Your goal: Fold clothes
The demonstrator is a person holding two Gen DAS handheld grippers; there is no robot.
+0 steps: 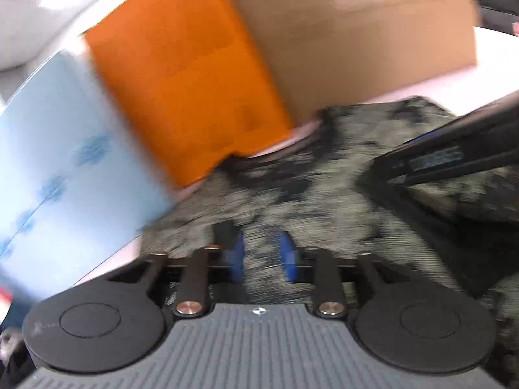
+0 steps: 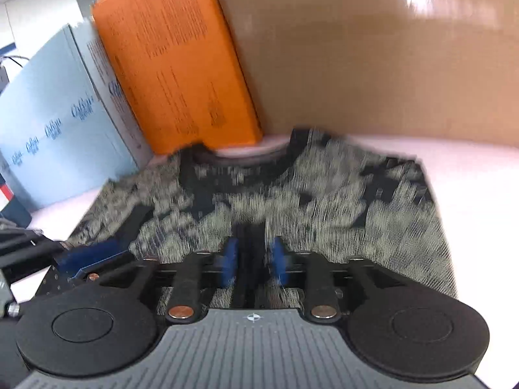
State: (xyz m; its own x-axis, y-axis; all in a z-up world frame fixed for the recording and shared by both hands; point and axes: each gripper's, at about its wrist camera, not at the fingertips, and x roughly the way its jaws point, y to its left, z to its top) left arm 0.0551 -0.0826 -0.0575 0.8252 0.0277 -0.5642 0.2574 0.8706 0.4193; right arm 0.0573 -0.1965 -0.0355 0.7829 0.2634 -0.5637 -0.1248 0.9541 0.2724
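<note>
A T-shirt (image 1: 324, 175) (image 2: 324, 201) in a dark and beige camouflage print lies flat on the white table (image 2: 470, 178), its collar at the far end by the boxes. My left gripper (image 1: 261, 246) hovers low over the shirt's near part, its blue pads apart with only cloth showing below the gap. My right gripper (image 2: 254, 251) stands the same way over the shirt's middle, with a dark ridge of fabric between its parted pads. The right gripper's black fingers (image 1: 438, 159) reach in from the right of the left wrist view. The left gripper's blue pads (image 2: 94, 256) show at the left of the right wrist view.
An orange box (image 1: 181, 90) (image 2: 175, 64) stands just behind the collar. A large brown cardboard box (image 1: 356, 32) (image 2: 373, 48) is to its right and a light blue box (image 1: 65, 162) (image 2: 48, 113) to its left. Both views are motion-blurred.
</note>
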